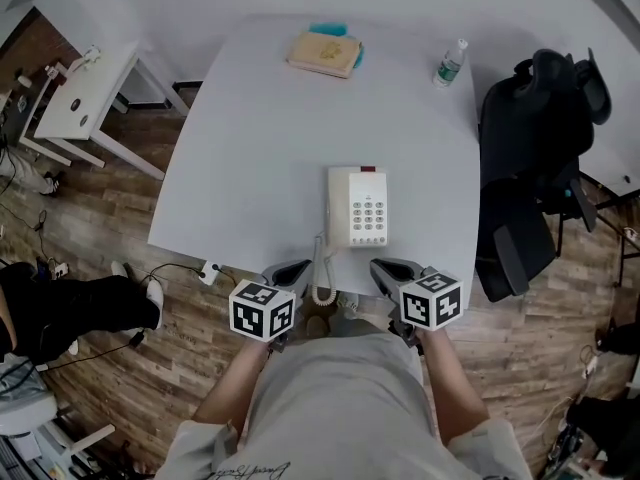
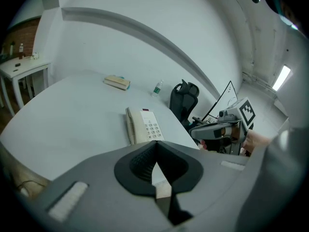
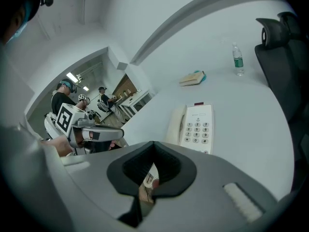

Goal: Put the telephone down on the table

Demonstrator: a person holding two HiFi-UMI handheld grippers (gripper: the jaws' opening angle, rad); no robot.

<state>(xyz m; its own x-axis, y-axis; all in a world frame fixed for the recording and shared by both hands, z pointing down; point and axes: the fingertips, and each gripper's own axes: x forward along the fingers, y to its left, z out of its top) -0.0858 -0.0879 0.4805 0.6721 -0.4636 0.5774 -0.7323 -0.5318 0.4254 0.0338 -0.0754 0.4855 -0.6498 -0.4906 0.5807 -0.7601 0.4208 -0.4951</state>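
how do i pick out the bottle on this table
Start at the white table and go to its far right corner, beside the black chair. The bottle stands there alone: the only clear, upright thing, with a green label.

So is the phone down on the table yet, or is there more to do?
Looks done: the telephone lies flat on the table, its handset in place. Nothing is in hand: the left gripper and right gripper hang by the near edge, jaws shut and empty, clear of it. Nothing seems left.
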